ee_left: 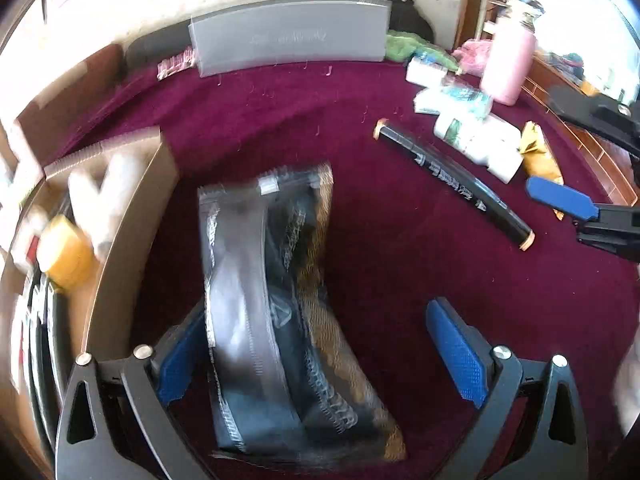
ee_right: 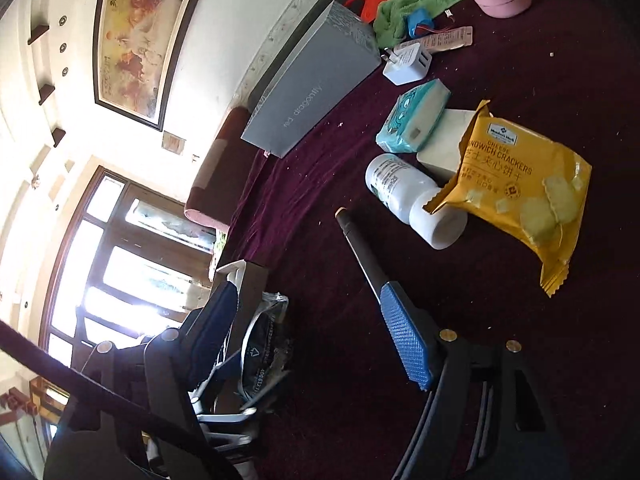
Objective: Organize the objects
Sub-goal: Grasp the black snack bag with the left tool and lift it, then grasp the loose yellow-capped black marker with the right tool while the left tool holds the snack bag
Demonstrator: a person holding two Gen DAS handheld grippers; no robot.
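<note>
Left wrist view: my left gripper [ee_left: 320, 344] hangs over the maroon cloth [ee_left: 400, 272], jaws spread wide; a clear zip pouch [ee_left: 276, 312] of dark contents lies between the blue pads [ee_left: 456, 352], nearer the left one. Contact with that pad cannot be told through the blur.
Right wrist view: my right gripper [ee_right: 320, 344] stands open and holds nothing; its right pad sits just beside the black marker [ee_right: 360, 252].
Box: the cardboard box [ee_left: 132, 240] stands just left of the pouch and already holds a yellow tape roll [ee_left: 64, 256] and some white items.
Done, as I judge it: several things are boxed.
Left to do: pouch, marker, white bottle [ee_right: 408, 196], cracker packet [ee_right: 524, 196], tissue pack [ee_right: 412, 116], charger plug [ee_right: 408, 66] and green cloth [ee_right: 404, 8] all lie loose on the maroon cloth.
Progress: partial, with most of the sorting ahead.
</note>
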